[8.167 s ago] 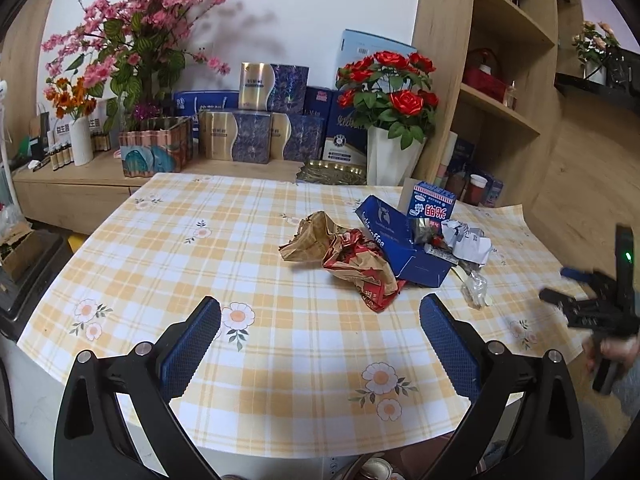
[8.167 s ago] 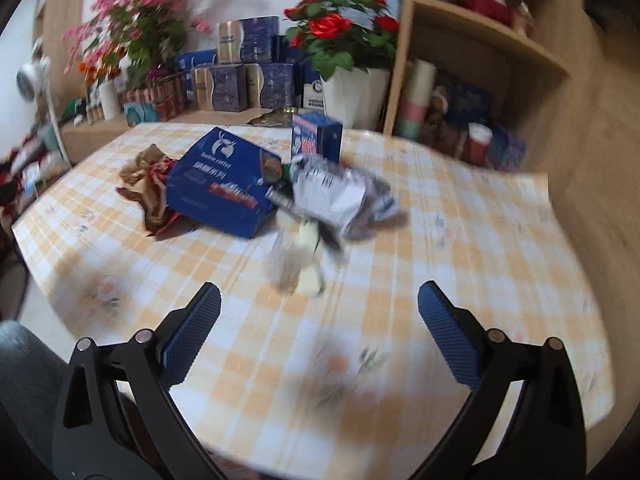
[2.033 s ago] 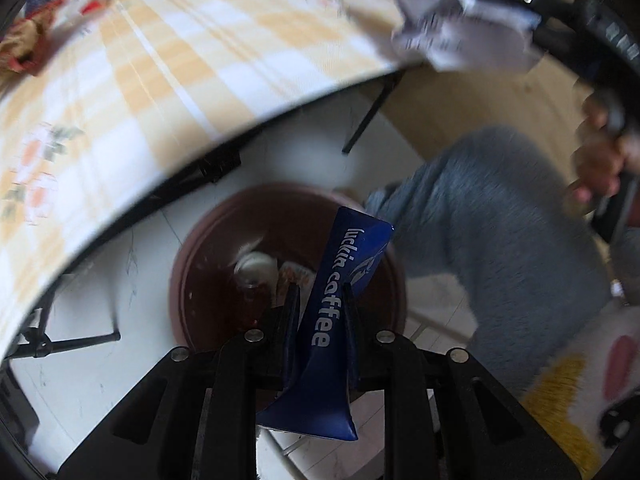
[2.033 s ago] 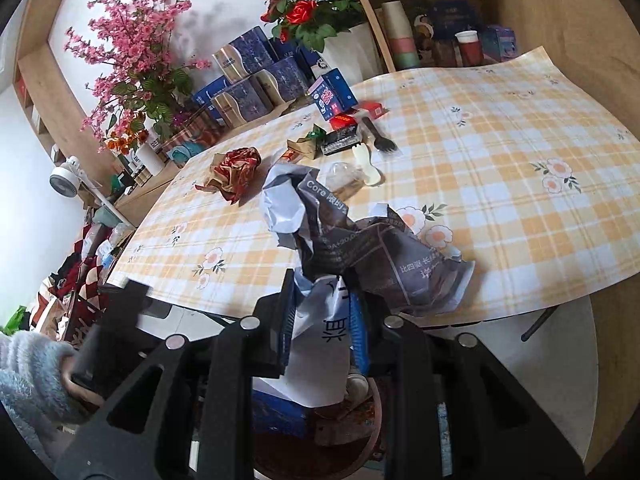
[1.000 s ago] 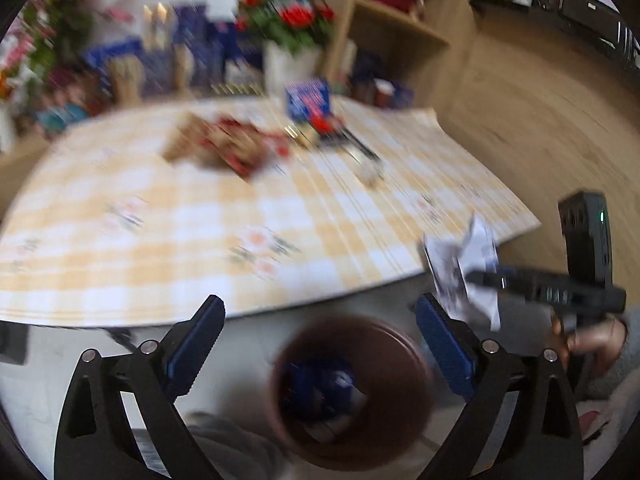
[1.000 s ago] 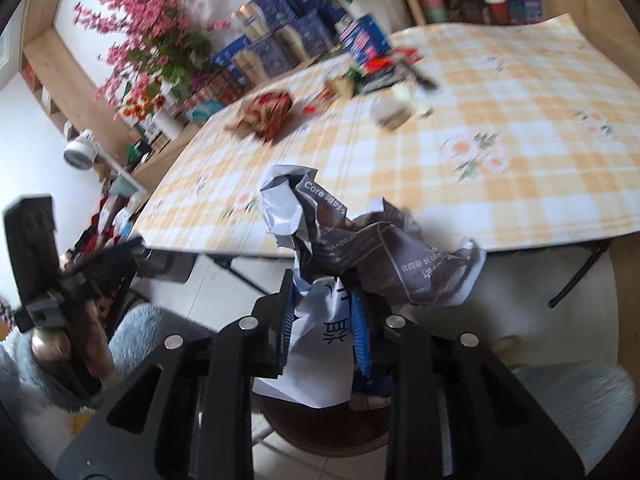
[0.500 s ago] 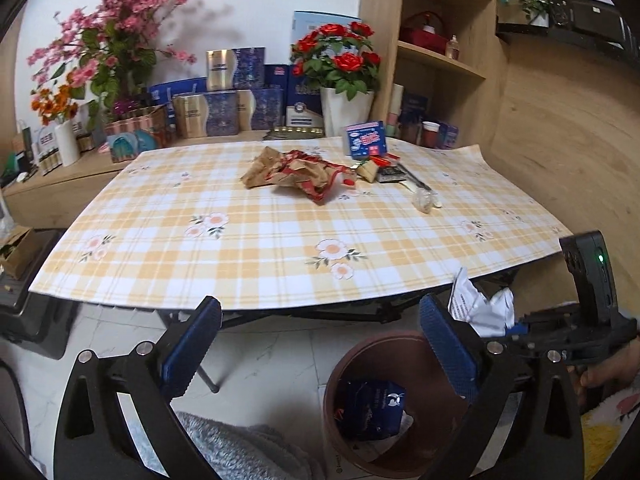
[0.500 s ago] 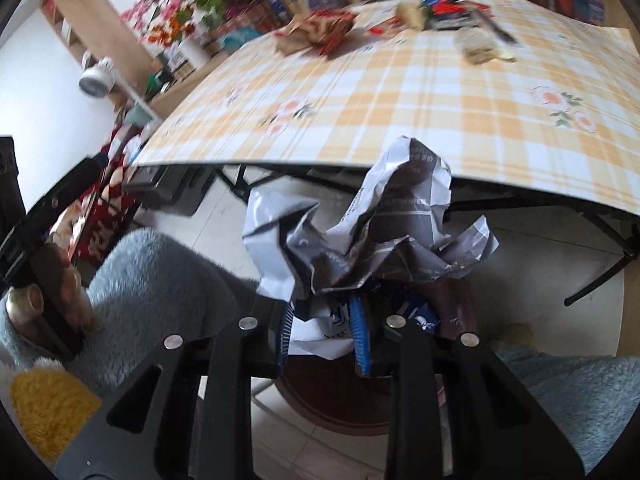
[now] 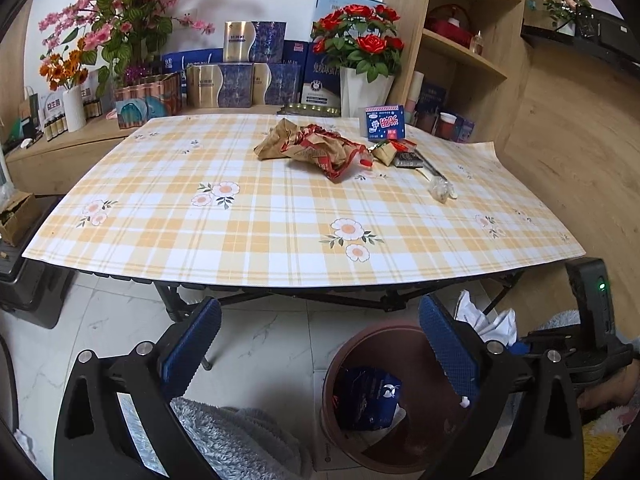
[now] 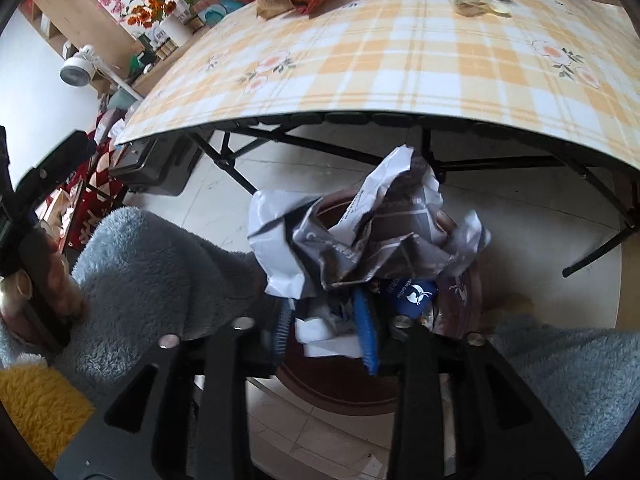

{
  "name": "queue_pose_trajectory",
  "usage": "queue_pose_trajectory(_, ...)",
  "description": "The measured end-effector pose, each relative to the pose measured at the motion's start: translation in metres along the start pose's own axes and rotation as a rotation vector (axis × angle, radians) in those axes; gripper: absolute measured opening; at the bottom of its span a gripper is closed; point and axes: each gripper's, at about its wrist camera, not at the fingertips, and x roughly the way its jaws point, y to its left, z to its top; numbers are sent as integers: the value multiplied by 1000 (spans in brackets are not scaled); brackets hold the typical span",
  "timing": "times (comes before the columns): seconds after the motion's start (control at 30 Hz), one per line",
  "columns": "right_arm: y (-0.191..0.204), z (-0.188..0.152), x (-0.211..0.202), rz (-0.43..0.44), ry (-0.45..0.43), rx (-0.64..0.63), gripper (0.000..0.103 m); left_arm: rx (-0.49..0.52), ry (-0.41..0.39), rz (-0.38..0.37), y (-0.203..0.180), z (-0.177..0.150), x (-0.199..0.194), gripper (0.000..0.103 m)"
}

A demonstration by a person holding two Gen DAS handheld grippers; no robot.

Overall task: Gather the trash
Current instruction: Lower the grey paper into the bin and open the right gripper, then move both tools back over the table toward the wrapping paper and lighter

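Observation:
My right gripper (image 10: 324, 322) points down over the brown bin (image 10: 340, 380). Its jaws are opening, and a crumpled grey-and-white plastic bag (image 10: 360, 236) sits loosely between them, above the bin's mouth. A blue coffee bag (image 10: 412, 292) lies inside the bin. In the left wrist view my left gripper (image 9: 318, 312) is open with nothing in it, above the floor just in front of the bin (image 9: 372, 330). The blue coffee bag (image 9: 364, 396) and the crumpled bag (image 9: 484, 320) show there too. On the table (image 9: 280, 240) lie a red-brown wrapper (image 9: 316, 148), a small blue-and-white box (image 9: 384, 122) and a clear packet (image 9: 440, 190).
The person's grey fleece legs (image 10: 160, 260) flank the bin on both sides. Black folding table legs (image 10: 232, 160) stand behind it. Vases of flowers (image 9: 360, 52) and stacked boxes (image 9: 240, 80) line the back. Wooden shelves (image 9: 460, 40) stand at the right.
The left gripper let the blue coffee bag drop into the bin and now stands open. The right gripper sank over the bin with the crumpled bag, and its jaws have widened.

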Motion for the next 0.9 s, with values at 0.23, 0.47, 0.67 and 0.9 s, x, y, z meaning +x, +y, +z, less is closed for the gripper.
queue_pose_trajectory(0.23, 2, 1, -3, -28, -11, -25, 71, 19, 24, 15, -4, 0, 5, 97)
queue_pose_trajectory(0.47, 1, 5, -15, -79, -75, -23, 97, 12, 30, 24, -2, 0, 6, 97)
queue_pose_trajectory(0.67, -11, 11, -36, -135, -188, 23, 97, -3, 36, 27, 1, 1, 8, 97)
queue_pose_trajectory(0.9, -28, 19, -58, -172, -284, 71, 97, -13, 49, 34, 3, 0, 10, 97)
